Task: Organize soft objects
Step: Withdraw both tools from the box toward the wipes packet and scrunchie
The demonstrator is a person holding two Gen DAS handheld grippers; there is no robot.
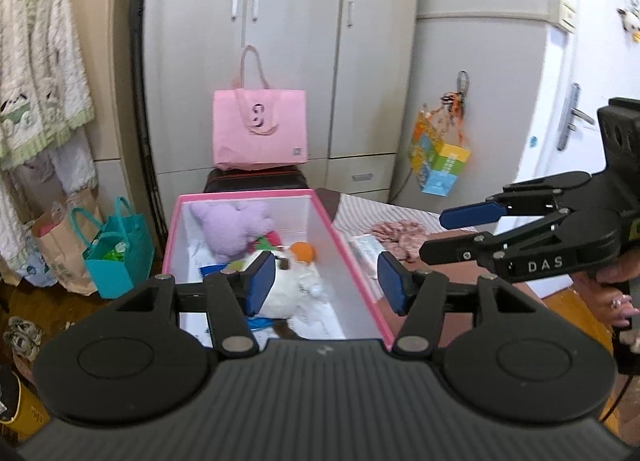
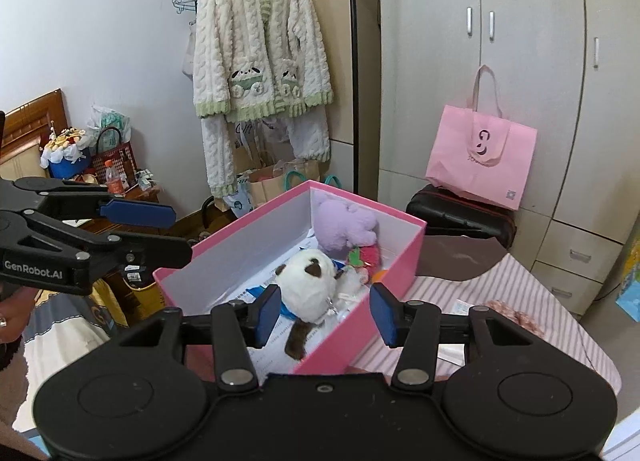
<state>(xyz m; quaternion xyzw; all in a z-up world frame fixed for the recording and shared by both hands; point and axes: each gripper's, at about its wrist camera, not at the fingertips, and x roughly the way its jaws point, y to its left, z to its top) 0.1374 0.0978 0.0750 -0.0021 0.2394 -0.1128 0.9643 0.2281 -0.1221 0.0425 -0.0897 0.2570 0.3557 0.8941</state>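
A pink box (image 1: 244,194) (image 2: 404,261) with white inner walls stands open on a striped bed cover (image 2: 500,277). In it lie a purple plush (image 1: 232,225) (image 2: 344,225), a white-and-brown plush (image 1: 288,289) (image 2: 308,285), an orange ball (image 1: 302,251) and a red-and-green toy (image 2: 366,255). My left gripper (image 1: 326,281) (image 2: 160,233) hovers open above the box's near end, nothing between its pads. My right gripper (image 2: 326,315) (image 1: 442,235) is open too, over the box's right side, and holds nothing. A pink frilly cloth (image 1: 396,233) (image 2: 516,317) lies on the cover right of the box.
A pink tote bag (image 1: 260,129) sits on a black suitcase (image 2: 460,217) behind the box, before a grey wardrobe (image 1: 300,41). A fluffy cardigan (image 2: 260,45) hangs on a rail at left. A teal bag (image 1: 120,249) and paper bags stand on the floor. A tissue packet (image 1: 366,247) lies beside the box.
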